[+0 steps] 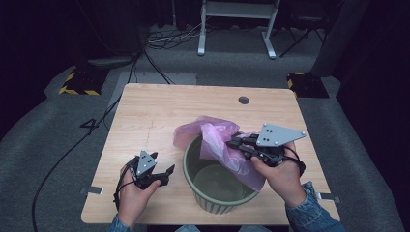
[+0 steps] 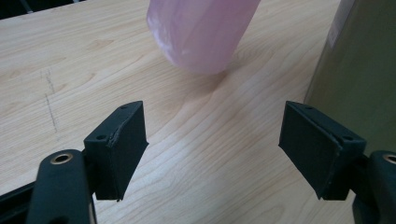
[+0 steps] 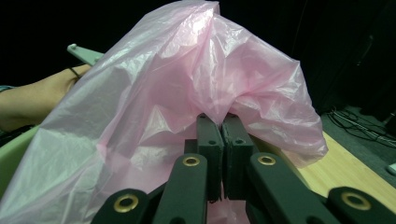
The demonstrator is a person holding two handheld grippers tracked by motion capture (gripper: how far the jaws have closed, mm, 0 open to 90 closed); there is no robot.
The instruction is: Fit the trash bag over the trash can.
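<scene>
Bag half fitted: right gripper [image 1: 235, 142] fingers pinch the pink bag [image 1: 217, 137] over the green bin's [image 1: 212, 200] far rim. Left gripper [image 1: 162, 169] fingers wide, empty, beside the bin on the tabletop [image 1: 145, 111]. Near rim uncovered; bag needs spreading around.

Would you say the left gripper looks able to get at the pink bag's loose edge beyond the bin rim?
Probably yes: the left gripper is open beside the green bin, with bare table leading to the pink bag.
</scene>
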